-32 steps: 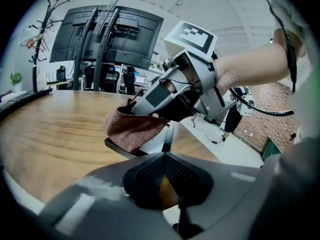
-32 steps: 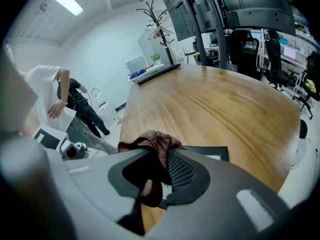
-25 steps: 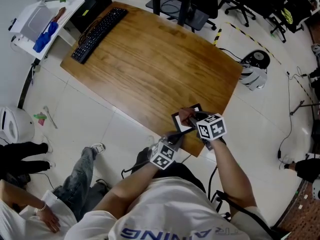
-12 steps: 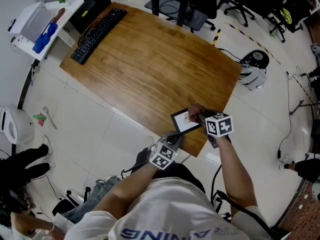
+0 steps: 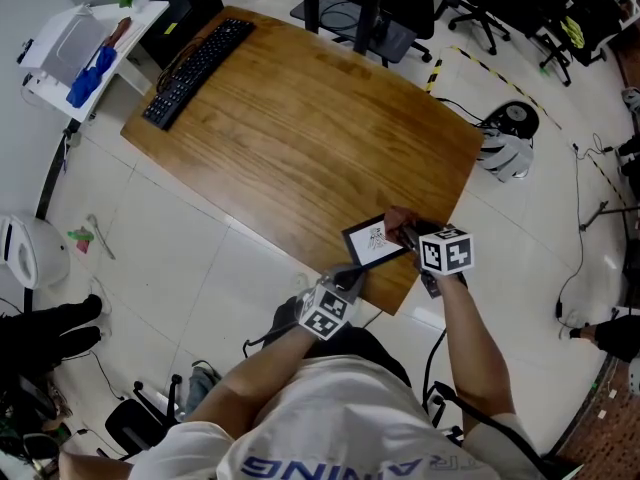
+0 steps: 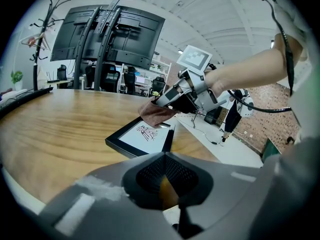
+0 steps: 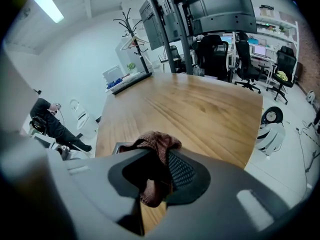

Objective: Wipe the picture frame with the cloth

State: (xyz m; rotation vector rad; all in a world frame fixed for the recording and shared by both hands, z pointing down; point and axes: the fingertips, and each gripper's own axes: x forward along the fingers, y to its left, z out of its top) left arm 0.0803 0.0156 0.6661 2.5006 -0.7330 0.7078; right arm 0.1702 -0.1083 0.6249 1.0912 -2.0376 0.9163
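Note:
A black picture frame (image 5: 372, 241) with a white drawing lies flat near the front right corner of the wooden table (image 5: 300, 118). My right gripper (image 5: 405, 230) is shut on a brown cloth (image 5: 394, 218), which it presses against the frame's far right edge. The right gripper view shows the cloth (image 7: 157, 144) bunched between the jaws. My left gripper (image 5: 350, 273) is at the frame's near corner and looks shut on it. From the left gripper view, the frame (image 6: 142, 136) lies just ahead, with the cloth (image 6: 155, 113) on its far end.
A black keyboard (image 5: 198, 68) lies along the table's far left edge. A white side shelf (image 5: 85, 38) stands left of the table. Office chairs and cables crowd the floor beyond it, and a round white device (image 5: 510, 138) sits at the right.
My right gripper has drawn the cloth rightward across the frame, uncovering the drawing. The left gripper has stayed put. A seated person at the lower left has moved out of view.

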